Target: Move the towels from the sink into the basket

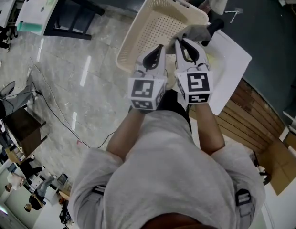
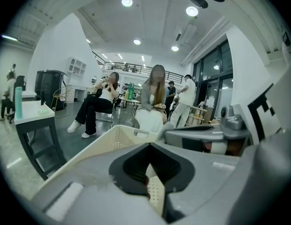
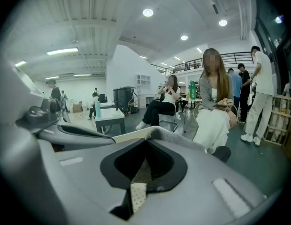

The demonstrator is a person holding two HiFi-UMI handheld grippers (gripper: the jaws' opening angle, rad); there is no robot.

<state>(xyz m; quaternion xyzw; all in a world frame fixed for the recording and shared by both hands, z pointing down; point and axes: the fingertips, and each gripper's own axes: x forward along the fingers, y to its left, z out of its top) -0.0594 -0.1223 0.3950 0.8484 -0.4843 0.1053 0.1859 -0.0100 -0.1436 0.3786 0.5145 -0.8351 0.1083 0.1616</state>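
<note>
A cream perforated basket (image 1: 131,37) stands on the floor ahead of me, and both grippers hang over its near rim. My right gripper (image 1: 179,41) is shut on a grey towel (image 1: 195,31) that bunches over the basket's right edge. In the right gripper view the towel (image 3: 178,137) lies just past the tip of the right gripper (image 3: 146,140). My left gripper (image 1: 160,47) is beside it, jaws together with nothing in them. In the left gripper view the basket (image 2: 108,142) shows beyond the left gripper (image 2: 150,145). The white sink (image 1: 231,61) is to the right.
A dark table with a white top (image 1: 52,8) stands at the far left, and cables (image 1: 52,109) trail over the glossy floor. Wooden slats (image 1: 248,113) lie at the right. Seated people (image 2: 152,102) are in the room beyond the basket.
</note>
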